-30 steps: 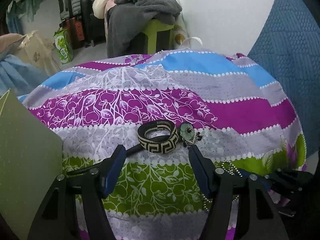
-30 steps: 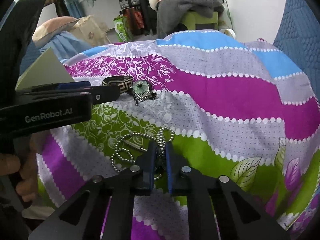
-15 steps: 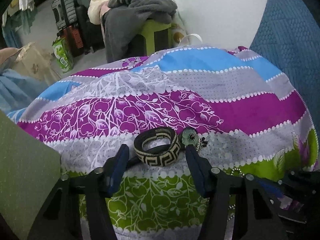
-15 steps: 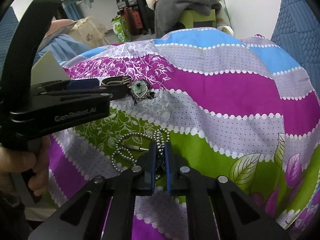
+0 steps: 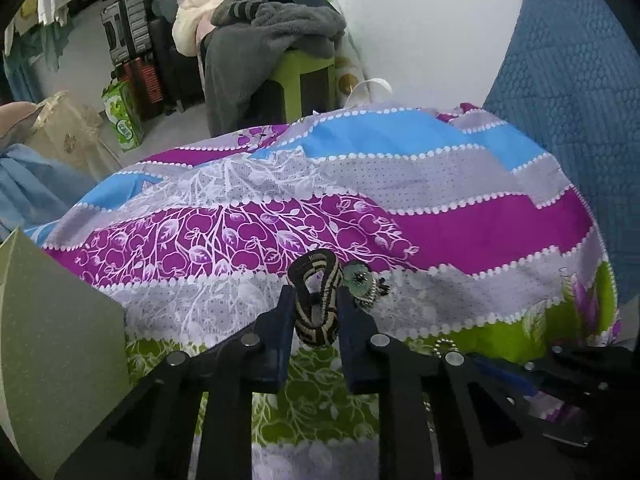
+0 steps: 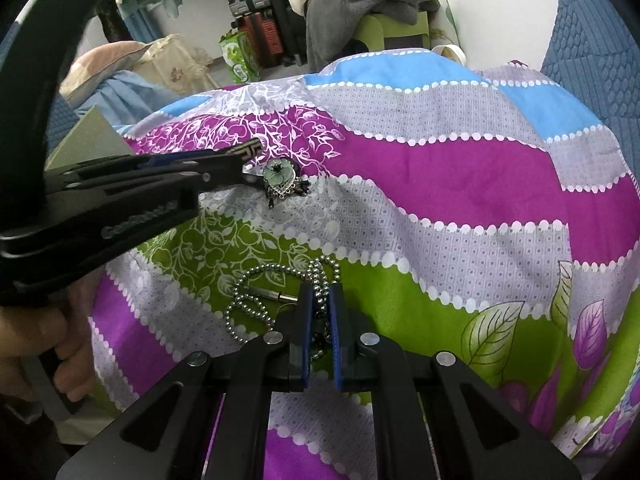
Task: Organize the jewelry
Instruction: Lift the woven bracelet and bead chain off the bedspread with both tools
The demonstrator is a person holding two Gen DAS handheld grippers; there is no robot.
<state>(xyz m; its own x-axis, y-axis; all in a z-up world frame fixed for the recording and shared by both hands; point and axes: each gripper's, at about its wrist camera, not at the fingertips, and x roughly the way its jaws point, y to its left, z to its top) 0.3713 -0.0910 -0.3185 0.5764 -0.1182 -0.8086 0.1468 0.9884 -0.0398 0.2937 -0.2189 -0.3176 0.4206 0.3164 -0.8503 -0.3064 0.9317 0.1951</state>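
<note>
Black-and-cream woven bracelet lies on the striped floral bedsheet, squeezed narrow as my left gripper has just closed on it; my right gripper pinches the silver ball-chain necklace.

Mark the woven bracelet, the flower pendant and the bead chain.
woven bracelet (image 5: 316, 300): left wrist view, squeezed band between the pads.
flower pendant (image 6: 280, 174): right wrist view, pale green flower face.
bead chain (image 6: 256, 276): right wrist view, loop of beads left of the fingers.
</note>
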